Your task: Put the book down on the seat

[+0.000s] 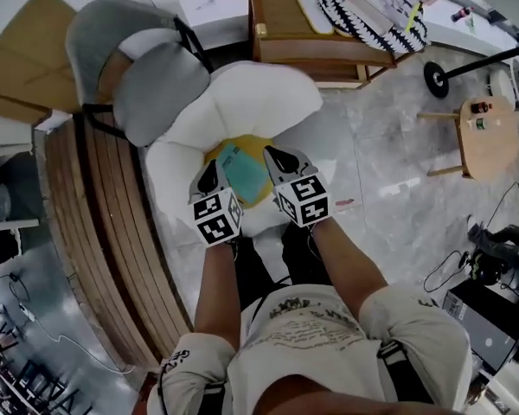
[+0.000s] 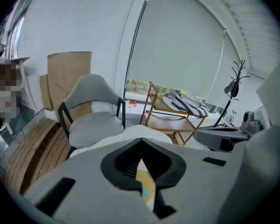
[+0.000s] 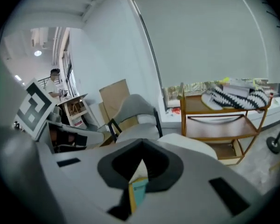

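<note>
Since book lies flat on cushion, task judged done.
- White seat [image 1: 268, 102]: beneath both grippers; book sits near its middle, probably so it cannot slide off.
- Book [image 1: 245, 173]: yellow with teal, below and between jaw tips, touching neither.
- Left gripper [image 1: 209, 178]: clenched, empty.
- Right gripper [image 1: 281, 162]: jaws together on nothing.
- Both held clear above book.

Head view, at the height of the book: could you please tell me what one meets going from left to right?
Slatted wooden bench → left gripper → book → right gripper → round wooden stool.
</note>
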